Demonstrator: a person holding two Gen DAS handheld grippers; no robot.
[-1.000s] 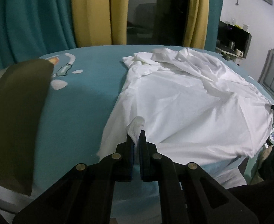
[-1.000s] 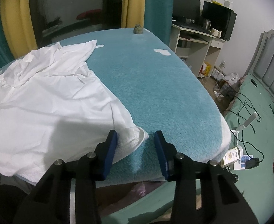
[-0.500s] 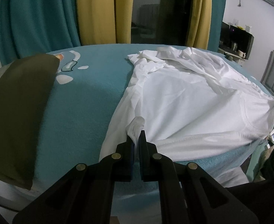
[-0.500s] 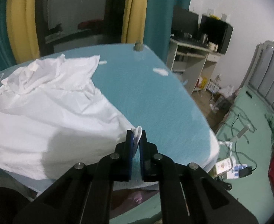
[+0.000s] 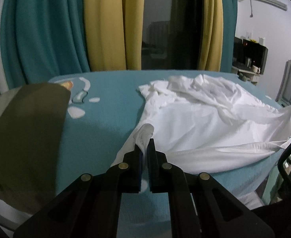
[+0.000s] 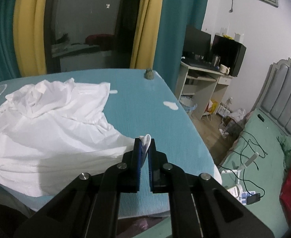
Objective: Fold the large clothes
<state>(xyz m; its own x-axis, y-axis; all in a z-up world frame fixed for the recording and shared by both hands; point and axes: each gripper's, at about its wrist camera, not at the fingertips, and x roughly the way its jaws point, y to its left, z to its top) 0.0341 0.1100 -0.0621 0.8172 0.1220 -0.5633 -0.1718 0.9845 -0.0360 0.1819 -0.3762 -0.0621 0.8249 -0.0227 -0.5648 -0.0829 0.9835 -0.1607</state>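
Hand-held gripper (image 5: 144, 145) pair (image 6: 144, 145) clamped on white garment (image 5: 200, 127) corners, pinched fabric mostly hidden.

A table (image 5: 109, 107) under a teal cloth (image 6: 145, 107) with white patches carried everything. A white garment (image 5: 204, 123) lay rumpled across it, bunched toward the far edge, its near hem lifted off the cloth at both corners. An olive cloth (image 5: 26, 138) lay on the table's left end, well apart from the garment. A small grey-green object (image 6: 149, 73) sat at the far right corner; what it was could not be told.
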